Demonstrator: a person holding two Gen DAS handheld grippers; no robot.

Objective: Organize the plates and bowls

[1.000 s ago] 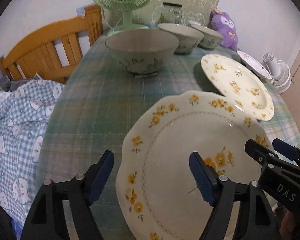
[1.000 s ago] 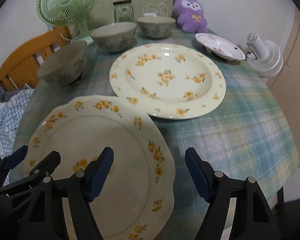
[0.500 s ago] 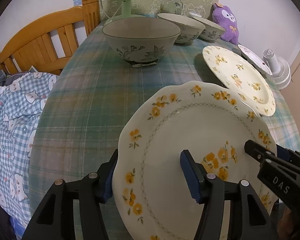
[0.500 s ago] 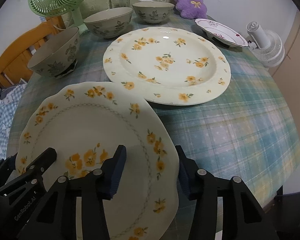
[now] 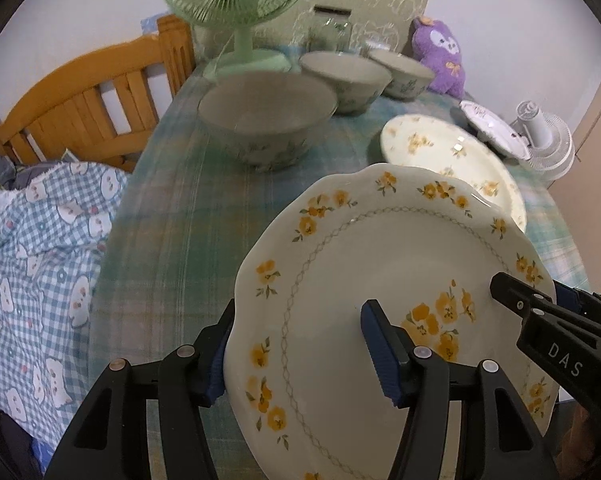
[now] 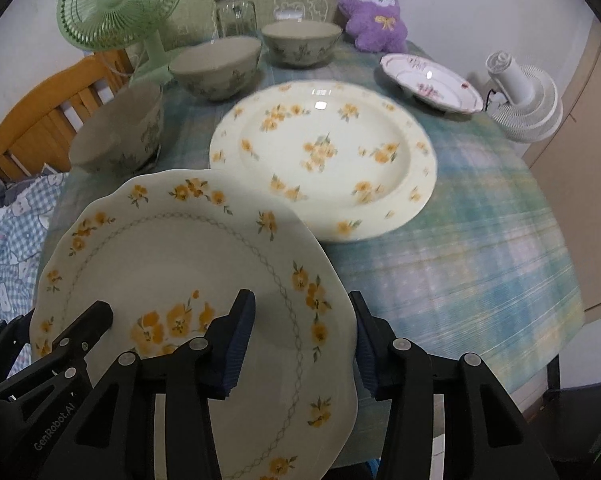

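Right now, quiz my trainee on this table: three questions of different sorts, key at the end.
1. True or false: both grippers grip the scalloped plate.
2. How many bowls stand on the table?
3. The round yellow-flowered plate lies: A) in a bowl, B) on the cloth beyond the scalloped plate, C) under the green fan.

Key:
1. True: left gripper and right gripper clamp opposite rims.
2. Three.
3. B.

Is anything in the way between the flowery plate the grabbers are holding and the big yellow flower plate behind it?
Nothing visible. Both grippers, left and right, clamp the scalloped plate, whose far rim already overlaps the big plate in both views. The bowls stand off to the left.
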